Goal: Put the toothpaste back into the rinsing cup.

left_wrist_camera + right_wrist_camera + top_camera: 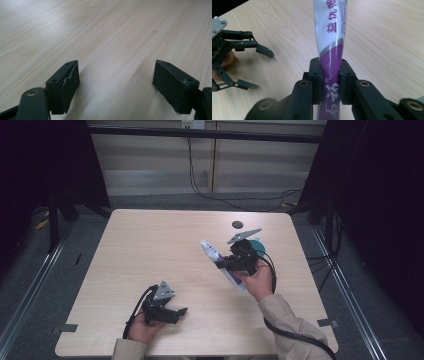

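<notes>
A white and purple tube [331, 42] with printed lettering is clamped between the jaws of my right gripper [330, 75], which is shut on its purple part. In the high view the tube [216, 257] hangs above the table right of centre, slanted, with the right gripper [231, 264] holding it near the middle. My left gripper [181, 311] rests low near the table's front edge, open, with nothing between its pads [70, 82]. In the right gripper view the left gripper [257, 67] shows at the left, jaws spread.
A light wooden table [150, 250] carries a teal round object [259, 245], partly hidden behind the right gripper, and a small dark disc [237, 224] toward the back. Dark curtains and cables lie beyond the table's far edge.
</notes>
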The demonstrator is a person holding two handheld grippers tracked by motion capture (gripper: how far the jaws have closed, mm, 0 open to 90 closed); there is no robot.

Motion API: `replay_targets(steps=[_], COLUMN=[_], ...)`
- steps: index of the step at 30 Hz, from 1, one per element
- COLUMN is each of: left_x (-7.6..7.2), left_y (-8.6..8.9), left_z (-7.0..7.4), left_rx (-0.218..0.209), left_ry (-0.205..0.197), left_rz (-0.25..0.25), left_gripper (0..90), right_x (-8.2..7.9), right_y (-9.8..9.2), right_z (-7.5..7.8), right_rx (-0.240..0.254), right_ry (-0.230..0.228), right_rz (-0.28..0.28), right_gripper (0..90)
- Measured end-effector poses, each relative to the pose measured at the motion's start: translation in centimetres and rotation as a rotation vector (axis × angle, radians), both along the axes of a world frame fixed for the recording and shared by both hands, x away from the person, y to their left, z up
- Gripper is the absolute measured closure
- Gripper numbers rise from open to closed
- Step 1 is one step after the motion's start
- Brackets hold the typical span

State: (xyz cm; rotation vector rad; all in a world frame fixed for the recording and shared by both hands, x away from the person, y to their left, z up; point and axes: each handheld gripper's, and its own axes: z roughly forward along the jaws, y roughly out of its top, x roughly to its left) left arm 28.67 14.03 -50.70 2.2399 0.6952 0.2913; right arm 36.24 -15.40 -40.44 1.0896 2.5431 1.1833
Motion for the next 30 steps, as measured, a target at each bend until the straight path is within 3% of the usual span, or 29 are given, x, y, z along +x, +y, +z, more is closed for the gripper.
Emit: replay_targets(steps=[8, 30], left_x=[0.0, 0.0], left_y=[0.0, 0.0], left_z=[0.0, 0.0], left_rx=[0.0, -0.001], left_ry=[0.001, 0.0], left_rz=[0.0, 0.001], left_gripper=[21.0, 21.0], right_x=[0.0, 0.8], right_y=[-1.2, -2.9], right_z=[1.2, 3.5], right_rx=[0.075, 0.176], right_ry=[-0.05, -0.137], right_rz=[-0.015, -0.074], right_gripper=[76.4, 76.4])
